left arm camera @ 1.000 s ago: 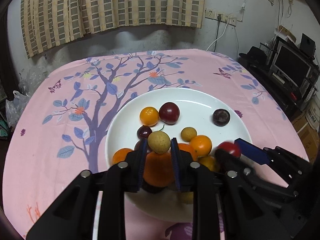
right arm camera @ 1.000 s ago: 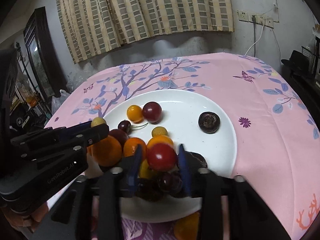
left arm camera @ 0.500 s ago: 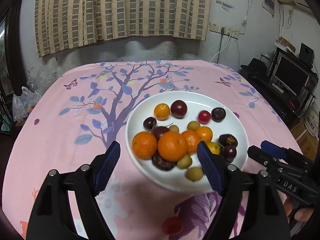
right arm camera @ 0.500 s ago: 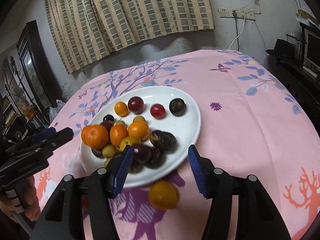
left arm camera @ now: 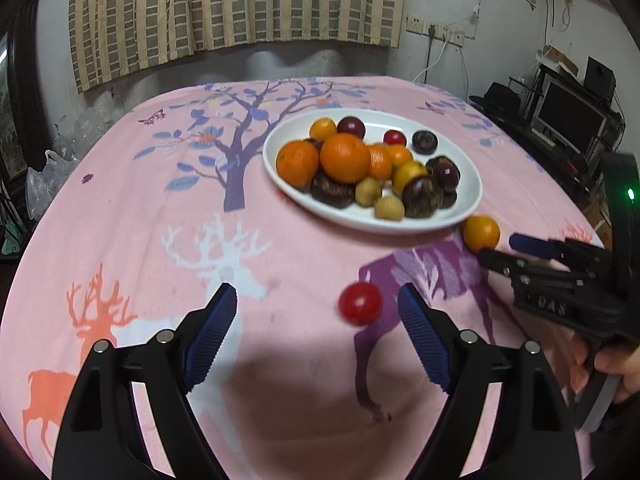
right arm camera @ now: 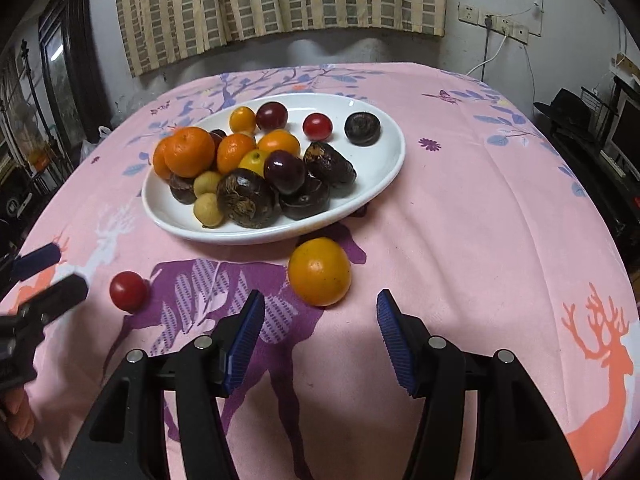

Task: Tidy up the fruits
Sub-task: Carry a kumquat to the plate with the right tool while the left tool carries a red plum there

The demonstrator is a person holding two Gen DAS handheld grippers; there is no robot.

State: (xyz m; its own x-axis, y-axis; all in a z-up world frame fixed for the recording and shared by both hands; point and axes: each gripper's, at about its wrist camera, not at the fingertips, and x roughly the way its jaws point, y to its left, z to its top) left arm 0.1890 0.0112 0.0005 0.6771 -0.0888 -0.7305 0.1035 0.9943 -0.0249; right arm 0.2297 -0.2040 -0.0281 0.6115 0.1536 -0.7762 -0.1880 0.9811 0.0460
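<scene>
Fruits: most are now piled on the white plate (right arm camera: pixel 384 176), incl. two mandarins, dark plums, pale longans. A sec ago the left gripper (left arm camera: pixel 316 320) was pinching a longan over the pile and the right gripper (right arm camera: pixel 320 320) a red cherry tomato; both are let go now. The released tomato (right arm camera: pixel 317 126) sits at the back of the plate, beside a dark round fruit. Both grippers have pulled back off the plate and dropped toward the cloth.

Left fingers wide and opening a bit more, nothing between the pads. Right fingers moderately apart, empty.

Judgement: two strays left, so the next pickups are lined up, one per hand. The red cherry tomato (left arm camera: pixel 360 303) lies on the pink tablecloth (left arm camera: pixel 120 208) just ahead of the left pads, nearer the right-hand one. The small orange (right arm camera: pixel 319 271) lies on the cloth just off the plate's near rim, ahead of the right pads, a bit left of centre.

Views: the left cam shows the person's hand (left arm camera: pixel 616 364) on the right tool's handle. The right cam gives sharper detail of the rough dark fruit skins and shows the left tool's fingertips (right arm camera: pixel 40 258) near the stray tomato.
</scene>
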